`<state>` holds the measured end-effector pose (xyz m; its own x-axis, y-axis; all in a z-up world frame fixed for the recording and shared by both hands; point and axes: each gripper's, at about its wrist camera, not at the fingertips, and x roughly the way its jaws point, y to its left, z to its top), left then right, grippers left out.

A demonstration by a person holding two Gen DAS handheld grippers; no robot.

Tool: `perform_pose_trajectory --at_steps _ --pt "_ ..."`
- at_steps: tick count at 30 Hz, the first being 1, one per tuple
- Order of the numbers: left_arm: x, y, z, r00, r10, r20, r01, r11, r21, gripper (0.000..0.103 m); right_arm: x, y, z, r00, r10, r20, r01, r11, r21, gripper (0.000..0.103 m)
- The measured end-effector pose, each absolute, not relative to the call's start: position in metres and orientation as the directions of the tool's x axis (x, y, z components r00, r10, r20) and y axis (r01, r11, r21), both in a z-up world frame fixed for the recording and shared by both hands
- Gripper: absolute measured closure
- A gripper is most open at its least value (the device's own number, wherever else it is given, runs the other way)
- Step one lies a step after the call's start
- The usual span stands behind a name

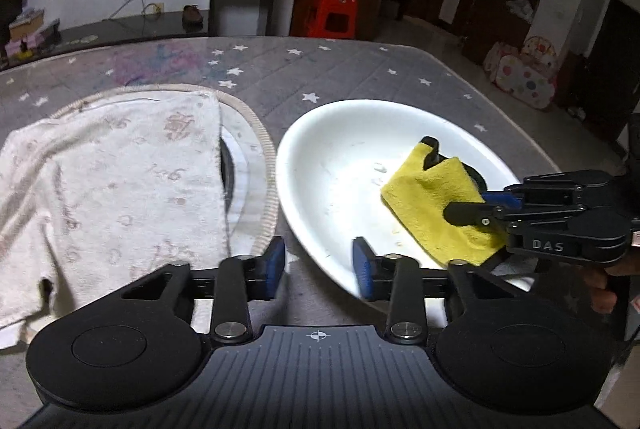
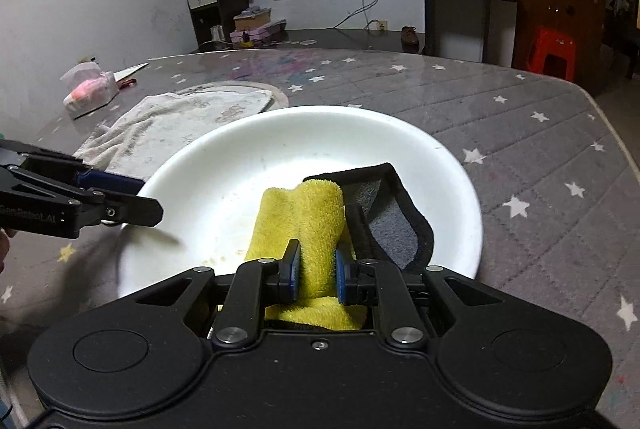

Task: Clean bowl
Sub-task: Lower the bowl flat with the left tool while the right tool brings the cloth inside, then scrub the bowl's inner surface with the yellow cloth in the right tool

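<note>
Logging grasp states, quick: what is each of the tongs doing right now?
Left tongs: open, empty, straddling the white bowl rim.
Right tongs: shut on the yellow microfibre cloth.

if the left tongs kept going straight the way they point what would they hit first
Probably the near rim of the white bowl: the left tongs stand open, with the rim passing between their pads. The right pad looks on or just short of the rim; depth is unclear. The white towel lies off to the left.

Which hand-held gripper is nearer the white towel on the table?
Left. The left hand-held gripper is open at the bowl's near rim, beside the white towel. The right hand-held gripper, clamping the yellow cloth, is inside the bowl.
</note>
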<state>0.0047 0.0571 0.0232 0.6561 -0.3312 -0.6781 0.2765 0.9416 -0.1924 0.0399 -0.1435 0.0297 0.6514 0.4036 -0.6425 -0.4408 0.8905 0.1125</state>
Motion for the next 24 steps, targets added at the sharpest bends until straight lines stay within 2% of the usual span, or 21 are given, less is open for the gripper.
perform_pose_trajectory --at_steps 10,18,24 --pt "0.007 0.051 0.021 0.659 -0.335 -0.673 0.284 0.94 -0.189 0.076 0.057 -0.152 0.026 0.675 0.364 -0.642 -0.395 0.913 0.103 0.085" --pt "0.023 0.037 0.016 0.646 -0.397 -0.652 0.329 0.916 -0.232 0.075 0.083 -0.156 0.025 0.688 0.302 -0.66 -0.351 0.934 0.063 0.085" --pt "0.04 0.028 0.015 0.651 -0.395 -0.649 0.345 0.915 -0.21 0.075 0.107 -0.158 0.025 0.689 0.259 -0.677 -0.317 0.948 0.039 0.085"
